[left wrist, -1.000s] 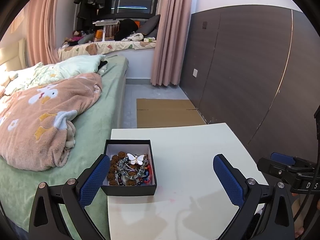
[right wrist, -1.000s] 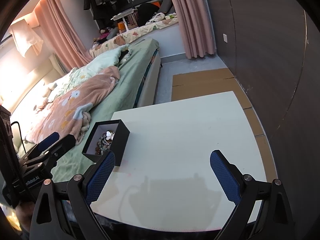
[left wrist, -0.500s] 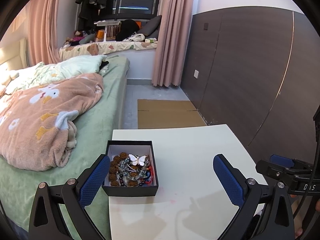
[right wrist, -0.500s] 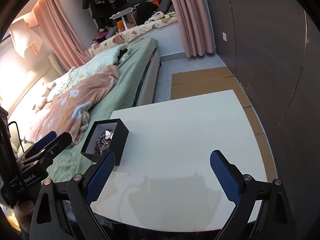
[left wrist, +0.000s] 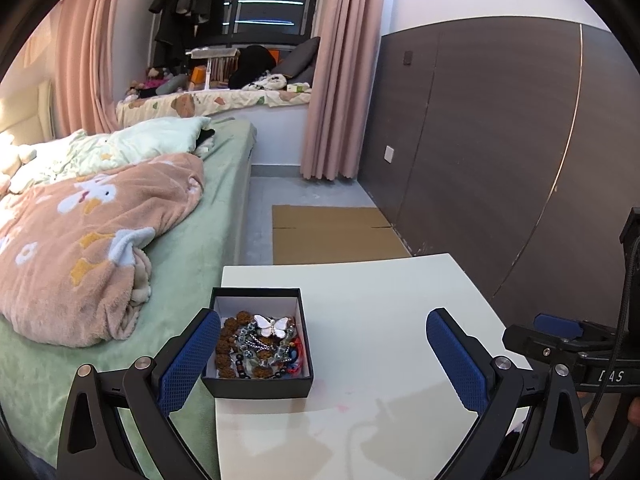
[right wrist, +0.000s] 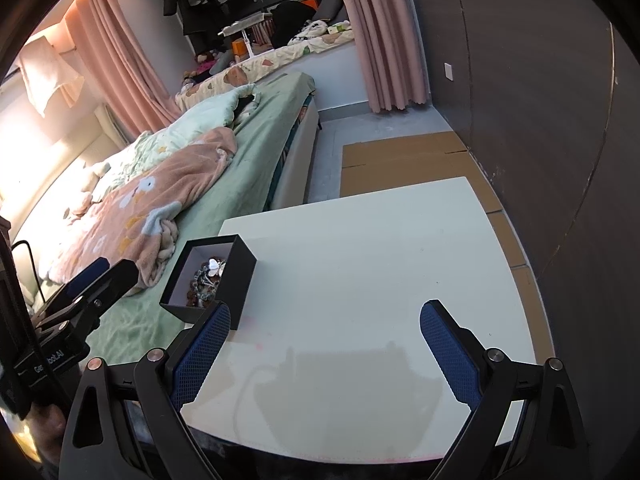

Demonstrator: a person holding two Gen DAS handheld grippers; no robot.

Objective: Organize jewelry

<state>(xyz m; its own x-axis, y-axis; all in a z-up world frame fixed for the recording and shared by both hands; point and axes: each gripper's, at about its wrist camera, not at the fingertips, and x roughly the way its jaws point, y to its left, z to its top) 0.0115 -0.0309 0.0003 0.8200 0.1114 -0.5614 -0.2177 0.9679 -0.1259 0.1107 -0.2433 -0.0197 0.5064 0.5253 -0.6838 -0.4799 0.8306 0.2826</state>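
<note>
Two handheld grippers with blue textured pads face a white rectangular tabletop, and both hold nothing, their jaws spread wide apart. Over the last second the left gripper has eased slightly back and upward: the small black square cardboard box now sits a little lower and closer to the left pad in the left wrist view, and slightly more of the far table edge shows. The right gripper has barely shifted. No pad has touched the box, and the box keeps its place on the table.

The box stands open at the table's left edge, at roughly 7 o'clock from the table centre in the left wrist view and 9 o'clock in the right wrist view. Inside lies a tangled heap of jewelry: brown bead strands, dark beads, red and blue pieces, and a white butterfly-shaped pendant on top. All visible jewelry is in the box; none lies on the tabletop.

Judgement: this arrangement fits either pieces gathered into the box or a heap awaiting sorting; the pictures do not settle which.

The tabletop is smooth, matt and otherwise bare, with faint pink smudges near the box. At 9 o'clock stands a bed with a green sheet and a pink floral fleece blanket. At 12 o'clock lie flattened cardboard, pink curtains and a window ledge. Dark wall panels fill 2 o'clock
</note>
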